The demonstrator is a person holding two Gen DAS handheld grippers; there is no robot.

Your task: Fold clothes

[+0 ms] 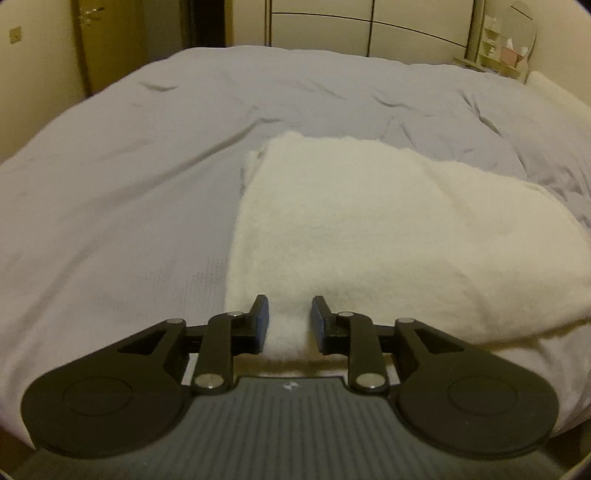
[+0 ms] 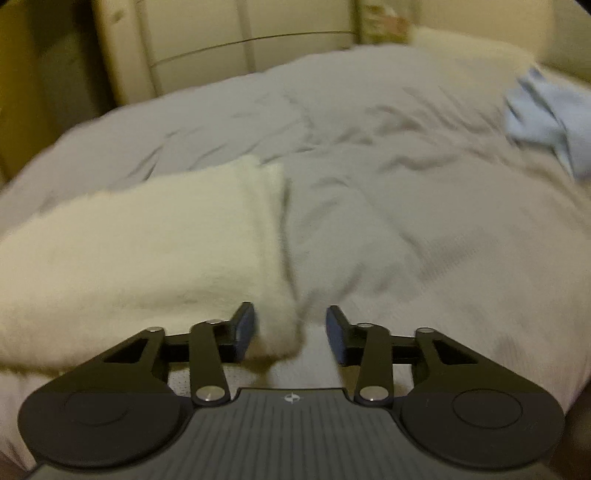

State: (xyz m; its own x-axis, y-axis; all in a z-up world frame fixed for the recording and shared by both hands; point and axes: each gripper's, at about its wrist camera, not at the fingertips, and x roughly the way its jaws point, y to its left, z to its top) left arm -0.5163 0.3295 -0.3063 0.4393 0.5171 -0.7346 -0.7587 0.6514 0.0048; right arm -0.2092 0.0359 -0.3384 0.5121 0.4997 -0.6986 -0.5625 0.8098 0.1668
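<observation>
- Looking down my left gripper (image 1: pixel 286 321): a cream fleecy garment (image 1: pixel 369 236) lies folded into a thick slab on the grey bed cover (image 1: pixel 129 192), its near edge running right up between my pads.
- Jaws on the left stand apart with a tongue of the fleece between them; the pads sit just beside it, and I can't tell whether they actually pinch it.
- On my right gripper (image 2: pixel 290 328), the jaws are spread wide. The garment's (image 2: pixel 147 243) near right corner sits against the left pad, the right pad is over bare bed cover (image 2: pixel 406 221).
- The fleece looks plush, with a doubled layer showing along its far left edge in the left view.
- Beyond the garment, the cover is rumpled with creases. A pale blue cloth (image 2: pixel 546 118) lies bunched well to the far right of the garment.
- Past the bed from the garment: a cream wardrobe (image 1: pixel 369 29), a door (image 1: pixel 107 40) off to the left, a shelf with a round mirror (image 1: pixel 513 40) to the right.
- The right view is smeared with blur, so the blue cloth's shape is hard to read. The garment's right end runs off the left view's edge.
</observation>
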